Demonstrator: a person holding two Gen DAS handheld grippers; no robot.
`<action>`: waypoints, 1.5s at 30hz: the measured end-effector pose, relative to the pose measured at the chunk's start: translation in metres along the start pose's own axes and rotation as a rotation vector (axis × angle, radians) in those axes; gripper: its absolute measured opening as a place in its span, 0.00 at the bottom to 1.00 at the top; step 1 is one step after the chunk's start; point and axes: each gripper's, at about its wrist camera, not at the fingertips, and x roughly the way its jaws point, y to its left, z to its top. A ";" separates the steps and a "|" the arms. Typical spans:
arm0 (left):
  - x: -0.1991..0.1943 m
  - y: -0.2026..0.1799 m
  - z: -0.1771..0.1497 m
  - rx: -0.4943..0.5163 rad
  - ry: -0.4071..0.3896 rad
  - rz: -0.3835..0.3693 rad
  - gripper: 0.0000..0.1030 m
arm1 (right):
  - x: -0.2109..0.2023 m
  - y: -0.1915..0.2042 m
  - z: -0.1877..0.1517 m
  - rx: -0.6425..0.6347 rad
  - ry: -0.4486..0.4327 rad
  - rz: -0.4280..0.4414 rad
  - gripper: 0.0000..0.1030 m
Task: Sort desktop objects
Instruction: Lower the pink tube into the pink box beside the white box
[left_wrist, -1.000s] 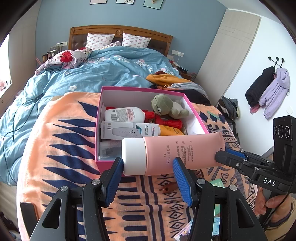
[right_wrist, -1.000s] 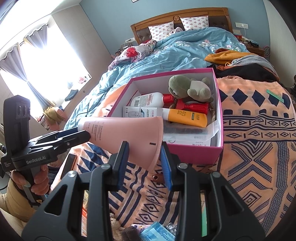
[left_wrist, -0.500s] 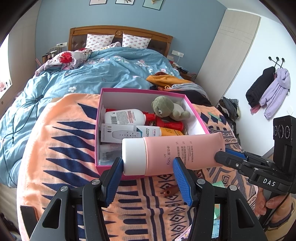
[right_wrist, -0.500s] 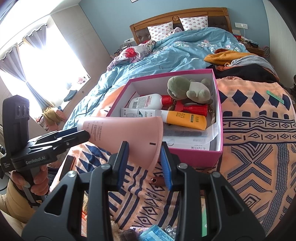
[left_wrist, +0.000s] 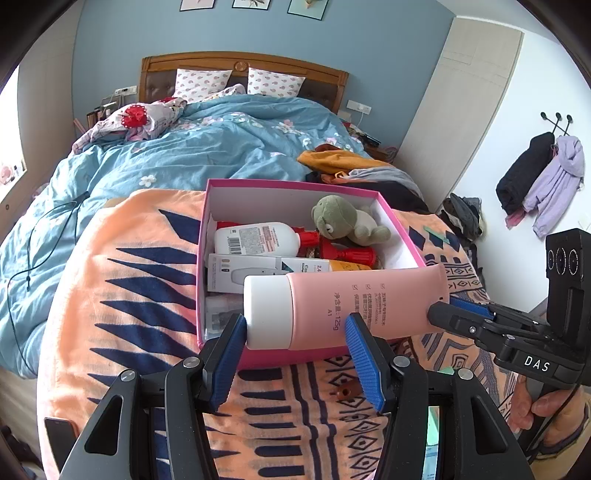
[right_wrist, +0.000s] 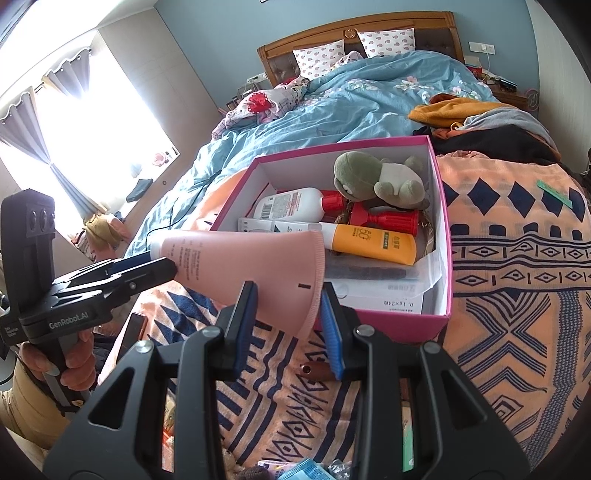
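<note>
- While the pink tube (left_wrist: 354, 302) hangs level in the air above the near rim of the pink box (left_wrist: 218, 206), both tools bear on it: the left gripper (left_wrist: 295, 334) stands at the white-capped end on the left, the right gripper (right_wrist: 288, 308) at the flat crimped end on the right.
- Left gripper: fingers spread about the cap and the tube's shoulder; the left pad meets the cap, while contact at the right pad cannot be told for certain.
- Right gripper: pressed together on the crimped tail, pinching it flat between the blue pads.
- Box contents, left to right: a white bottle (left_wrist: 258, 240) with a red cap, a white carton (left_wrist: 251, 271) near it, an orange tube (right_wrist: 369, 242), a red item (right_wrist: 384, 219), and a green plush toy (left_wrist: 343, 221) at the far right corner.
- Step in hand, as judged: carrying the tube to the box to join the stored items.
- Next move calls for travel farther over the opening, then lowering onto the pile, with both holds let go together so that neither end tips out.
- Left view alone shows the cap and the printed face of the tube, plus the person's hand (left_wrist: 550, 406) on the right tool.
- Right view alone shows the crimp edge, the papers low in the box, a small brown piece (right_wrist: 314, 369) on the patterned blanket (right_wrist: 517, 295), and a phone (right_wrist: 131, 330) at near left.
</note>
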 end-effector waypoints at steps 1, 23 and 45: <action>0.001 0.000 0.000 0.001 0.000 0.002 0.55 | 0.001 0.000 0.001 0.000 0.001 -0.001 0.35; 0.022 0.010 0.004 -0.012 0.033 0.030 0.55 | 0.027 -0.008 0.008 0.004 0.039 -0.002 0.35; 0.051 0.022 0.004 -0.036 0.087 0.046 0.54 | 0.061 -0.019 0.008 -0.003 0.103 -0.020 0.35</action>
